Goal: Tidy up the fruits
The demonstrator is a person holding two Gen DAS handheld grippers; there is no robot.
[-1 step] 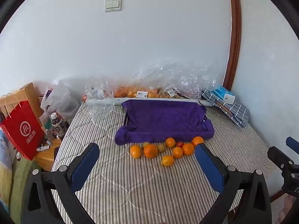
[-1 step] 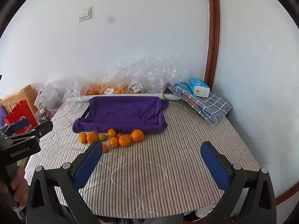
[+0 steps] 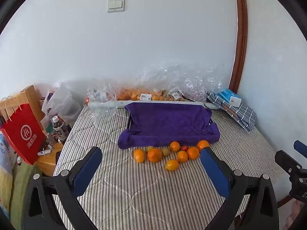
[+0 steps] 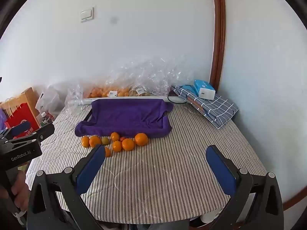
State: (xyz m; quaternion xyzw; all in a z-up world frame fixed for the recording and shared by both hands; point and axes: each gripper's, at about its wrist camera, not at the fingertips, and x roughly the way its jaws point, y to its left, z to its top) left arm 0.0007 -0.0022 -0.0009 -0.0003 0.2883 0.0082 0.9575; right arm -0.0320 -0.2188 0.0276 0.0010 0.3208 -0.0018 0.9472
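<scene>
Several oranges (image 3: pixel 155 154) (image 4: pixel 128 144) lie in a loose cluster on the striped tablecloth (image 3: pixel 149 191), with small yellow-green fruits (image 3: pixel 166 152) and a small red one (image 3: pixel 184 148) among them. Just behind them a purple towel (image 3: pixel 168 122) (image 4: pixel 126 117) is draped over a dark tray. My left gripper (image 3: pixel 150 151) hovers in front of the cluster, open and empty. Further right, my right gripper (image 4: pixel 155 148) is also open and empty, short of the fruit. Each gripper shows at the edge of the other's view; a hand holds the left one.
Crumpled clear plastic bags (image 3: pixel 145 95) holding more fruit line the wall behind the towel. A folded checked cloth (image 4: pixel 211 103) with a blue tissue pack sits at the back right. A red paper bag (image 3: pixel 21 134) and a bottle (image 3: pixel 58 126) stand off the table's left edge.
</scene>
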